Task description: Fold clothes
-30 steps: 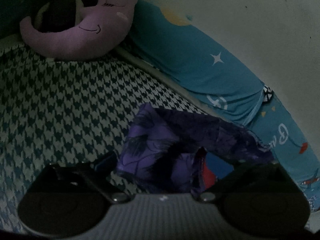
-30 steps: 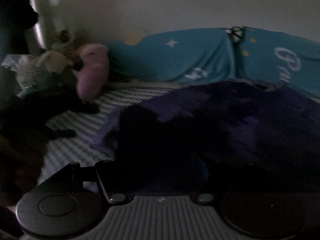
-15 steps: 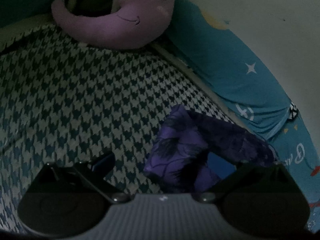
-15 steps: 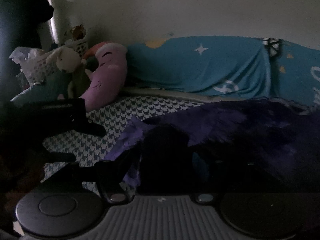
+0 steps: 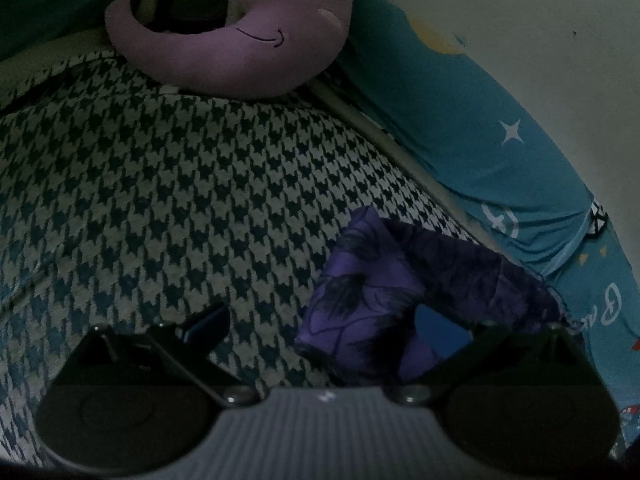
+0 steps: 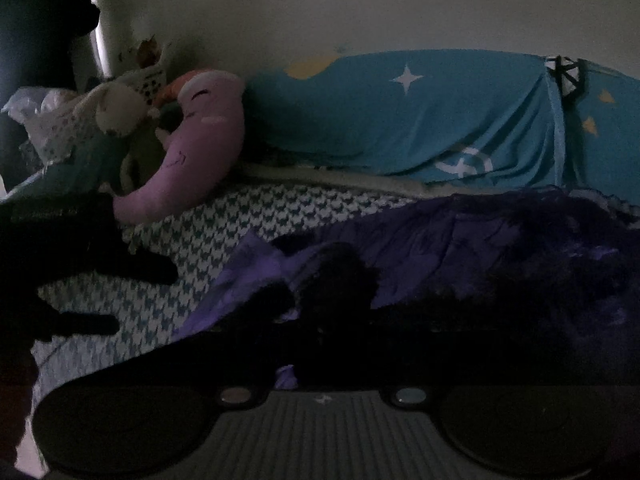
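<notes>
Purple garment (image 6: 460,248) lies crumpled on houndstooth bedcover (image 5: 180,200).

Dim, underexposed views, deep foreground shadow, pale daylight at upper left, heavy fisheye bending, dark corners

The left gripper (image 5: 320,332) hangs with jaws apart over a houndstooth bedcover (image 5: 168,208). A purple patterned garment (image 5: 404,292) drapes its four-o'clock finger; a purple moon pillow (image 5: 240,52) lies at twelve o'clock.

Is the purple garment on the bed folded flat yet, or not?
Not folded: the purple garment lies bunched and rumpled on the houndstooth sheet, edges uneven, one corner curled.
</notes>
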